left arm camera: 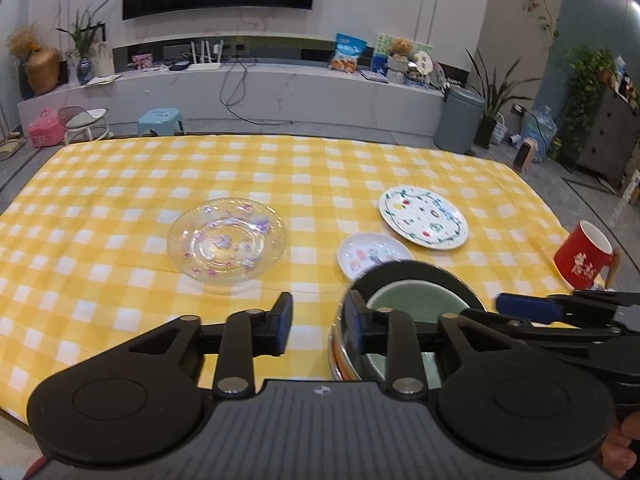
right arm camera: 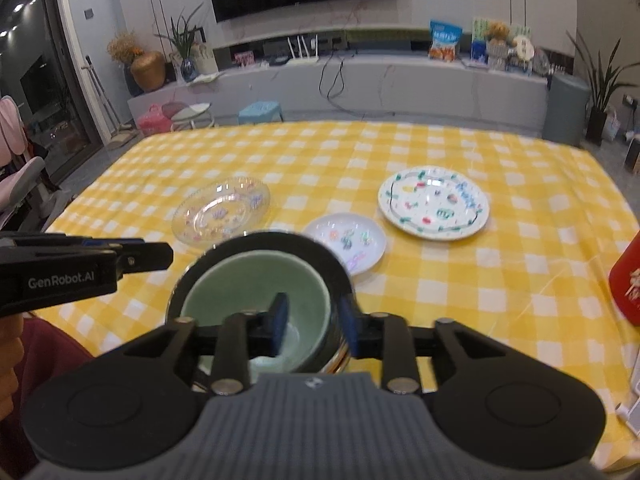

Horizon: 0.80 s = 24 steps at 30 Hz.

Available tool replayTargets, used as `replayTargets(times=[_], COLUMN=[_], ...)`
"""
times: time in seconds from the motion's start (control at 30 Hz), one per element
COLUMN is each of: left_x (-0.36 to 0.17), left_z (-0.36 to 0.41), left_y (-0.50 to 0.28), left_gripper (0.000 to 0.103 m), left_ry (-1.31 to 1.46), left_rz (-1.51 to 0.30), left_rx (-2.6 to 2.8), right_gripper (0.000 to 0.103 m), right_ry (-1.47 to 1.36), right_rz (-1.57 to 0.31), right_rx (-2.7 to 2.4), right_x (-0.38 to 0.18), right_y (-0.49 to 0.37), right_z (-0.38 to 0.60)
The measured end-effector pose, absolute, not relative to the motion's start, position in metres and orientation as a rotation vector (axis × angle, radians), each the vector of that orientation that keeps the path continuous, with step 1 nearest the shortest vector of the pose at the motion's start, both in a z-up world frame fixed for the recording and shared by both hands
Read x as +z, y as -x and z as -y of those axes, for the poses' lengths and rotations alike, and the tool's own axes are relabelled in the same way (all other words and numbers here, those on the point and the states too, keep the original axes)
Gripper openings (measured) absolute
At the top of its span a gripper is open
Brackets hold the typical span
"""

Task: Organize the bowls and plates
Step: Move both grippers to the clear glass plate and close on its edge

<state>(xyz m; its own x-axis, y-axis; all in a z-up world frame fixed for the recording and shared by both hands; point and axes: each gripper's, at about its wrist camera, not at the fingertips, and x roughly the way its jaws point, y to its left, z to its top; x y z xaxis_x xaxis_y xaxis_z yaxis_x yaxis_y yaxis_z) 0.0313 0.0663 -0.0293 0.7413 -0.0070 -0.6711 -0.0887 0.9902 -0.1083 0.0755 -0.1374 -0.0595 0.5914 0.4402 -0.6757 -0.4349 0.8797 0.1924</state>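
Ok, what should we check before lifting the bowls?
1. Green bowl nested in black bowl: ok.
2. Right gripper straddles the bowls' rim: ok.
3. Its fingers clamped on the rim: not ok, a gap shows.
4. Left gripper clear of the stack: cannot tell, one finger sits right by the black bowl.
5. Small plate clear of the stack: cannot tell.
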Motion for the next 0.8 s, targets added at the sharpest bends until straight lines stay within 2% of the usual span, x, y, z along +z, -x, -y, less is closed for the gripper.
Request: replayTargets(times=[0.17,0.53,0.8], left_x=[-0.026,-0.014,-0.011], left_z=[-0.075,-0.111,-0.112], left_y=[-0.031,-0.053,-0.097], left_gripper=[0.043,0.043,0.044], left_ry=[0.134,0.266,0.285], left_rz=[-0.723,-0.757,-0.773], left_rx=[0.086,0.129,0.043], right_gripper=[0.05,0.05,0.05], right_ry=[-0.02,-0.139,-0.368], right_rz=[-0.778,-0.8,-0.867], right_rx=[0.49,0.429,0.394], right_x=[-0.057,-0.045,-0.047], right_y=[-0.08,-0.111,-0.166], right_z=[0.146,0.204,0.25])
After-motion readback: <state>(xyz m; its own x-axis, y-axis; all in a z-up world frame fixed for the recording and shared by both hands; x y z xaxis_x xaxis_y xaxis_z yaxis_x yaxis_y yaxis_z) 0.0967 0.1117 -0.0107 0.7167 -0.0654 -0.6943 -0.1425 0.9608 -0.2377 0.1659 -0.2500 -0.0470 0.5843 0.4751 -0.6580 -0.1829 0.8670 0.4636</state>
